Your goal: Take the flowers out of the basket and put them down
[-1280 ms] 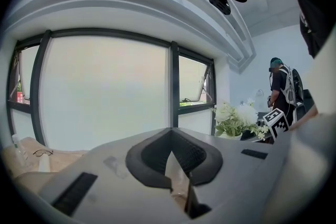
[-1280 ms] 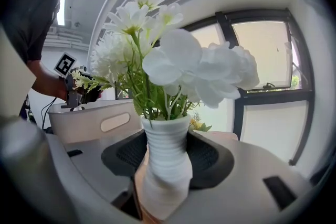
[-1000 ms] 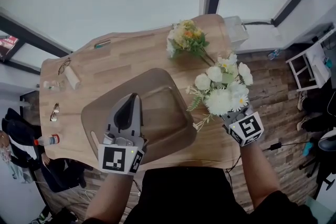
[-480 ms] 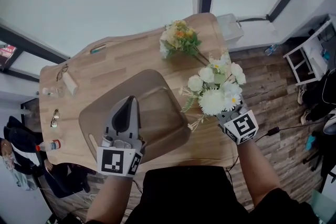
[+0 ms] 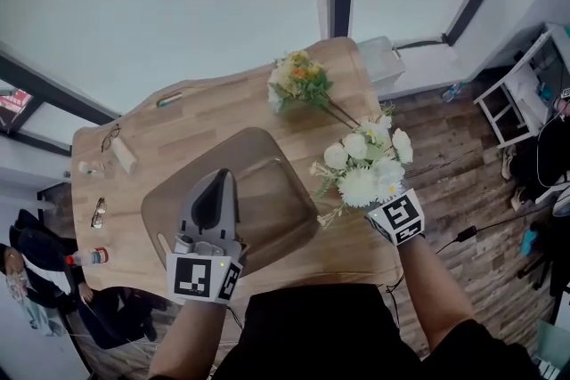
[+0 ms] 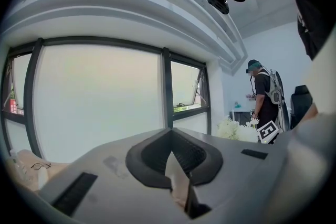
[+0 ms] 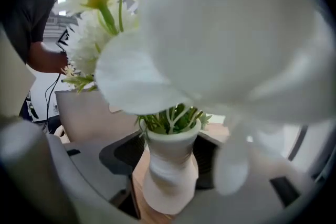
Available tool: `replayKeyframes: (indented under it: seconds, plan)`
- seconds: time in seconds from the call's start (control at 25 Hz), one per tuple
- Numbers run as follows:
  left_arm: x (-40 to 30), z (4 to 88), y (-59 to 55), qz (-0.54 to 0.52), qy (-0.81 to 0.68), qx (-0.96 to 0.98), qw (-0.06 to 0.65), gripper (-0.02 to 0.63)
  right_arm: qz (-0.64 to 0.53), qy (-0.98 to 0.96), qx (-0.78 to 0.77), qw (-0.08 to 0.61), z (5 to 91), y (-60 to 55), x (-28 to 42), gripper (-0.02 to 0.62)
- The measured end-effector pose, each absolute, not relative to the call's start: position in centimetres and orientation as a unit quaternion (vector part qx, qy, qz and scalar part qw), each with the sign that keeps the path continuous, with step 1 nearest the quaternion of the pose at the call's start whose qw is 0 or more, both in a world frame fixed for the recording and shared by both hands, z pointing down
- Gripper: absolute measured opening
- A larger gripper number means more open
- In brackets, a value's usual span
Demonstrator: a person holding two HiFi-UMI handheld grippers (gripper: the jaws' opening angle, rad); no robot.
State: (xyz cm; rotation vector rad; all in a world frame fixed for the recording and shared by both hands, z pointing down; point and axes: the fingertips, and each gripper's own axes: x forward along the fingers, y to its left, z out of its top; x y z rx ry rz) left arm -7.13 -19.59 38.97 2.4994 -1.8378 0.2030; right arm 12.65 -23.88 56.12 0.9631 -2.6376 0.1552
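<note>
The brown basket (image 5: 169,196) lies on the wooden table (image 5: 151,125), and its wall (image 7: 86,118) shows in the right gripper view. White flowers (image 5: 365,169) in a white vase (image 7: 169,152) stand upright just right of it. My right gripper (image 5: 385,207) is around the vase. Its jaws have just been opening. The vase stands between the pads (image 7: 123,157), with a strip of wood showing beside it. A yellow and orange bunch (image 5: 296,77) lies at the table's far side. My left gripper (image 5: 220,175) hovers shut over the basket, with nothing in it (image 6: 170,155).
Two pairs of glasses (image 5: 109,111) (image 5: 98,212), a white roll (image 5: 125,156), a bottle (image 5: 89,256) and a green pen (image 5: 171,98) lie along the table's left part. A box (image 5: 383,58) and a white shelf (image 5: 534,93) stand on the floor. A person (image 6: 262,97) stands behind.
The head view has tilted, so everything has shifted in the picture. The white flowers look smaller and lower, close beside the basket. The left gripper stays shut above the basket.
</note>
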Motion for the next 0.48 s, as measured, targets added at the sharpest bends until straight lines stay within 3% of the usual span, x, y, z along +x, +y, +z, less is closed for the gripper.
replayKeyframes:
  seconds: [0.48]
  plan:
    - [-8.0,35.7,-18.3,0.049,-0.588,0.807,-0.008,0.0,0.067,-0.913,0.358,0.183,55.2,-21.6,14.8,0.296]
